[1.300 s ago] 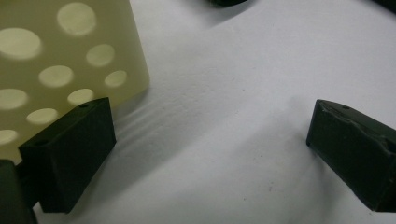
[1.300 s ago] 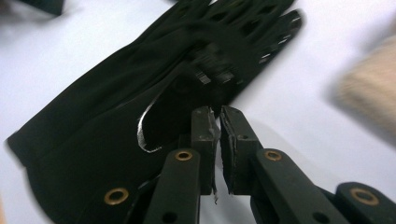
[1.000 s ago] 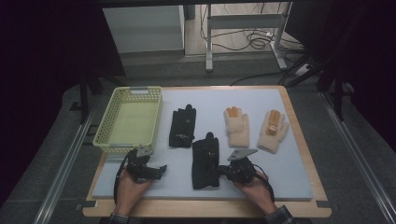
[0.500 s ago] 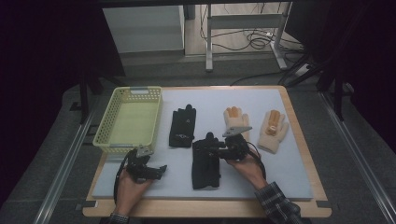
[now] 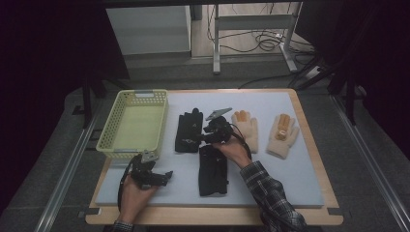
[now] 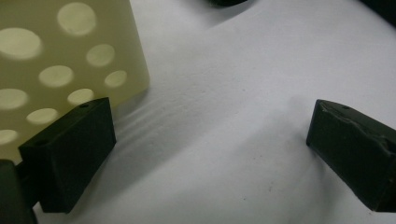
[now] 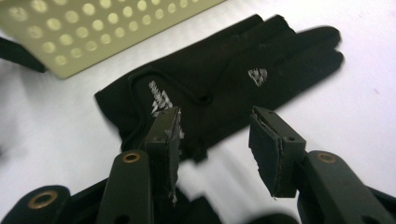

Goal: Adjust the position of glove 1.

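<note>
Overhead, pale foam mat (image 5: 270, 179) — dark room

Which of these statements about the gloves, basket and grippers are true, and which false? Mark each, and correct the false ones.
1. The yellow basket holds a glove. False: it is empty.
2. Two black gloves lie on the mat. True.
3. The right gripper clamps a cream glove. False: its jaws are open, just opening, over the far black glove.
4. The left gripper is open, with nothing between its jaws. True.
</note>
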The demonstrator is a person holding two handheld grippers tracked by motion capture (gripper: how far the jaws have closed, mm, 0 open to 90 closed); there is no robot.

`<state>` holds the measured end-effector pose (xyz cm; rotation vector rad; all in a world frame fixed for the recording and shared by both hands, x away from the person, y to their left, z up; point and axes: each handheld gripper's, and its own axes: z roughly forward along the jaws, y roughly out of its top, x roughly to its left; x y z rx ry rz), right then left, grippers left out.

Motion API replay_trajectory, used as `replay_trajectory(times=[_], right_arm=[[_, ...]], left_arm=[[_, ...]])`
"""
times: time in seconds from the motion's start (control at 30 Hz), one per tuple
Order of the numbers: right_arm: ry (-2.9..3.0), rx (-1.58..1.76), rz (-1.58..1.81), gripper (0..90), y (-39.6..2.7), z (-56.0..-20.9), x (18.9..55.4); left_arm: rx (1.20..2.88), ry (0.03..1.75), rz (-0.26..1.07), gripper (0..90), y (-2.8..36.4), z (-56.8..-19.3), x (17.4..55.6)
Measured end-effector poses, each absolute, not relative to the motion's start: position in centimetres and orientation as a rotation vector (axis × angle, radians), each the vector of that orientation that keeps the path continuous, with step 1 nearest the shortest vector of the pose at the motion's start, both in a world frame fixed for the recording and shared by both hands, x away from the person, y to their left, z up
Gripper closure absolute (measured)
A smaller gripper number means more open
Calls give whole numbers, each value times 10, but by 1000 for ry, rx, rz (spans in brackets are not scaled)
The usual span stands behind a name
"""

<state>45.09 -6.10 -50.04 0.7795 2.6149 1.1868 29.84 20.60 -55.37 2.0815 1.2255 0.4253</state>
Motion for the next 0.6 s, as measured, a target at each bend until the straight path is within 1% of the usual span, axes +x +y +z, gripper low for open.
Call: replay_trajectory(times=[0.17,0.3,0.33,0.37,0.43,0.5,0.53,0.57,0.6], right_arm=[[2632,758,1166,520,-44,-506,463],[2647,758,1141,460,-26,-516,477],[2644,762,1140,433,-23,-517,479],[2644,762,1140,433,-23,-517,479],[2653,765,1139,380,-15,-520,483],[2675,755,1091,363,-9,-524,486],[2690,761,1068,371,-6,-526,488],[2723,816,1098,534,-8,-528,493],[2723,816,1098,534,-8,-528,493]], left_arm=[[2081,1225,424,13,206,-554,298],[2079,1225,423,13,206,-554,298],[2079,1225,423,13,206,-554,298],[2079,1225,423,13,206,-554,298],[2078,1225,423,13,206,-554,298],[2078,1226,422,13,206,-554,298],[2078,1225,423,13,206,-554,298],[2078,1225,423,13,206,-554,298],[2078,1225,423,13,206,-554,298]])
